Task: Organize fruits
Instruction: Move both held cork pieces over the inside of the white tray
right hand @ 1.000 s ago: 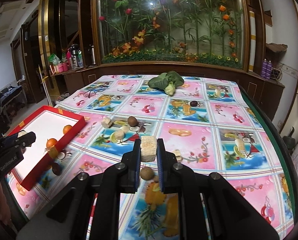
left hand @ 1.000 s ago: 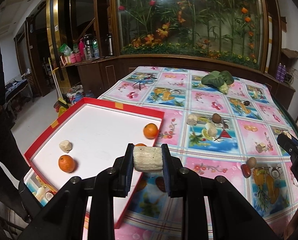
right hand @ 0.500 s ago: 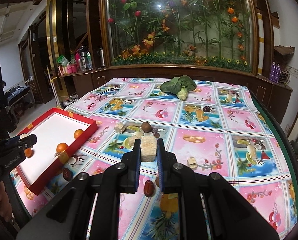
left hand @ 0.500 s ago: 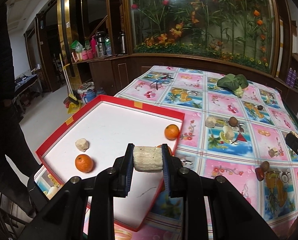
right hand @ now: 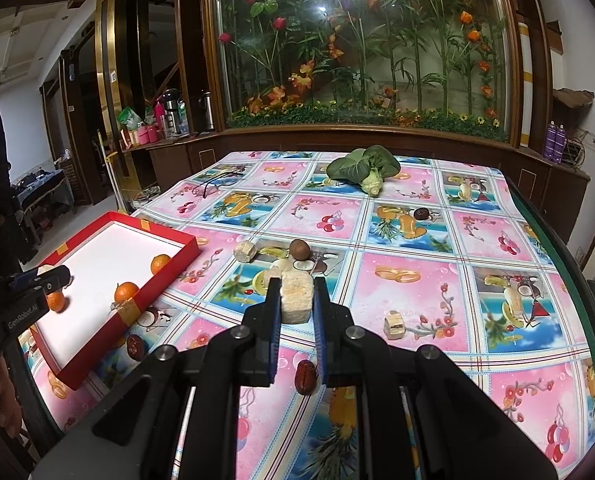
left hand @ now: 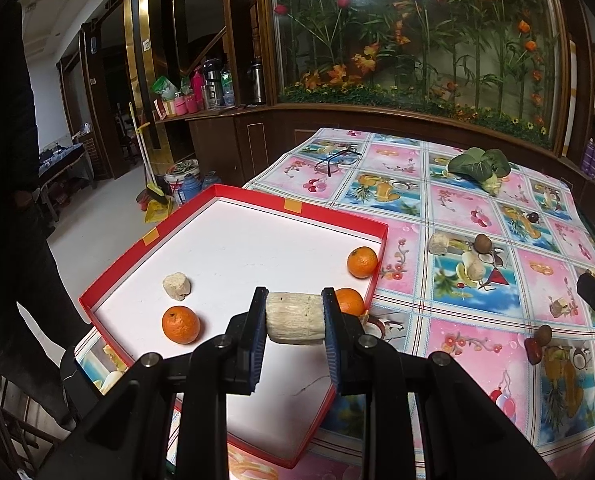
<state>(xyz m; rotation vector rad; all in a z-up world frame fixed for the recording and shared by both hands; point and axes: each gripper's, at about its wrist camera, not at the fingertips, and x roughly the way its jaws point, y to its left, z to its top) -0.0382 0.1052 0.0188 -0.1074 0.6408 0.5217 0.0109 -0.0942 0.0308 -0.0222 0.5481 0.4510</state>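
My left gripper [left hand: 294, 316] is shut on a pale cut chunk [left hand: 294, 319] and holds it above the red tray [left hand: 297, 208] with a white floor. In the tray lie three oranges [left hand: 180, 325] and one pale chunk [left hand: 176, 285]. My right gripper [right hand: 295, 300] is shut on another pale chunk [right hand: 296, 297], held above the fruit-print tablecloth [right hand: 409, 236]. On the cloth lie more pale chunks [right hand: 393, 325], a brown round fruit [right hand: 299, 249] and red dates [right hand: 305, 376]. The tray also shows in the right wrist view [right hand: 169, 276], at left.
A leafy green vegetable [right hand: 363, 170] lies at the table's far side. Black eyeglasses [left hand: 335, 159] lie at the far left corner. A dark date [right hand: 420, 213] sits mid-table. A wooden cabinet with a flower display stands behind. The table's right edge [right hand: 569, 264] is dark green.
My left gripper has moved left over the tray with its chunk. My right gripper has drawn back and up with its chunk. Both stay shut.
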